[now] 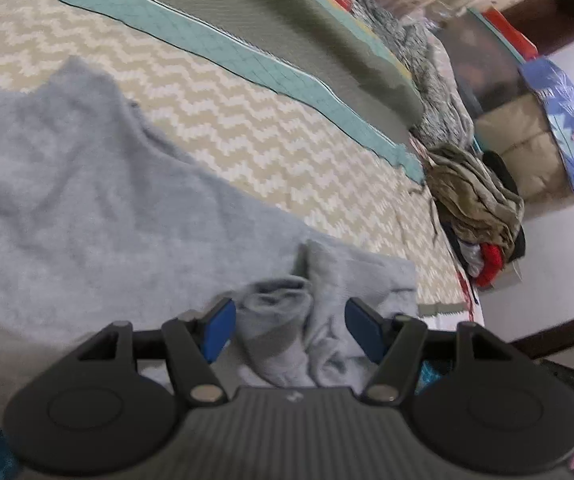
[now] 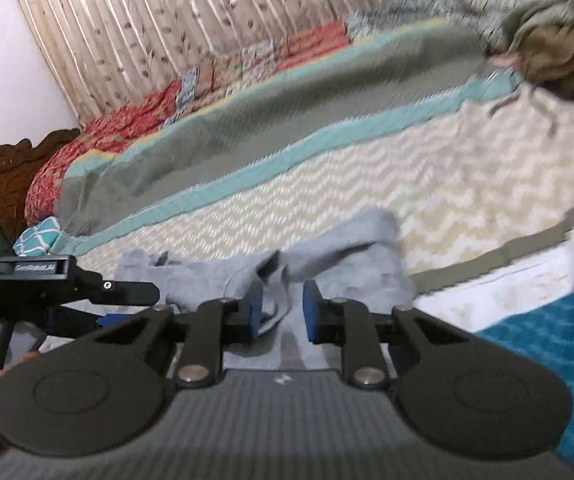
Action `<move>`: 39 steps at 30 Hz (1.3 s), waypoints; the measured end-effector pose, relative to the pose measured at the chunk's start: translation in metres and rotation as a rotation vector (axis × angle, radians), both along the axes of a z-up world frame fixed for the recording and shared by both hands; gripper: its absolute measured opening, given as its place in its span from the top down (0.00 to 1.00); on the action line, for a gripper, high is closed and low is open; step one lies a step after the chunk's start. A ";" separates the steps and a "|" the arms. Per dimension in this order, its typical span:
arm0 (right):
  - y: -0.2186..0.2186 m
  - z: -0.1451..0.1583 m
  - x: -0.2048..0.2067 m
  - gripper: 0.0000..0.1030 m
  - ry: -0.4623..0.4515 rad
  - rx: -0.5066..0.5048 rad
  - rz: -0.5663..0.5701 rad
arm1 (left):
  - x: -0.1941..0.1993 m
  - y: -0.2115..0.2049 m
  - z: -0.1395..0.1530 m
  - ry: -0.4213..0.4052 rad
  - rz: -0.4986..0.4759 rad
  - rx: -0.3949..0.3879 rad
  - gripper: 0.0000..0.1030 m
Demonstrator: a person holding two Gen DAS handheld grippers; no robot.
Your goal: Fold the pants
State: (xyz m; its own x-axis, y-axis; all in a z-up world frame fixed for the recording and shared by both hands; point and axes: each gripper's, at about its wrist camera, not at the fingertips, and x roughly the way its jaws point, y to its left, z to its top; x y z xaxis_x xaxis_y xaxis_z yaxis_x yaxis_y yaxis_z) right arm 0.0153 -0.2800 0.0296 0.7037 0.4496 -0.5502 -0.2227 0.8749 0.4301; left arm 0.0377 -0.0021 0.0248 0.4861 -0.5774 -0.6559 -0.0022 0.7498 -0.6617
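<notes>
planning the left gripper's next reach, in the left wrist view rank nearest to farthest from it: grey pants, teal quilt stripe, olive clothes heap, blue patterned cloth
1. Grey fleece pants: bunched between the fingers of the left gripper, which are apart.
2. Teal quilt stripe: beyond the cream zigzag blanket.
3. Olive crumpled clothes heap: right, at the bed's edge; too close to call against the stripe's near end.
4. Blue patterned cloth: far right.

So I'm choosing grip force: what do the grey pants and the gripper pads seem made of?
The grey pants look like soft matte fleece or jersey knit: fuzzy, with limp rounded folds. The left gripper pads look like smooth blue rubber or plastic; which one is unclear.
</notes>
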 end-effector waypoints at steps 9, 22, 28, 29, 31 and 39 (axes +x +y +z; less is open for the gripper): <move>0.133 0.001 -0.034 0.65 -0.150 -0.187 0.445 | -0.009 0.020 0.026 -0.087 0.019 0.024 0.42; -0.080 0.019 -0.014 0.90 -0.062 -0.002 -0.169 | -0.015 -0.105 0.029 -0.271 -0.395 0.239 0.66; -0.045 0.006 0.029 0.86 0.003 -0.130 -0.031 | -0.014 -0.104 0.013 -0.236 -0.357 0.353 0.96; -0.038 0.004 0.036 0.87 -0.002 -0.167 -0.023 | -0.013 -0.092 0.016 -0.231 -0.318 0.312 0.96; -0.036 0.005 0.048 0.93 -0.022 -0.205 -0.028 | -0.013 -0.064 0.017 -0.207 -0.216 0.258 0.96; -0.018 -0.032 0.099 0.90 0.089 -0.276 -0.024 | -0.008 0.016 -0.023 0.065 0.050 0.068 0.95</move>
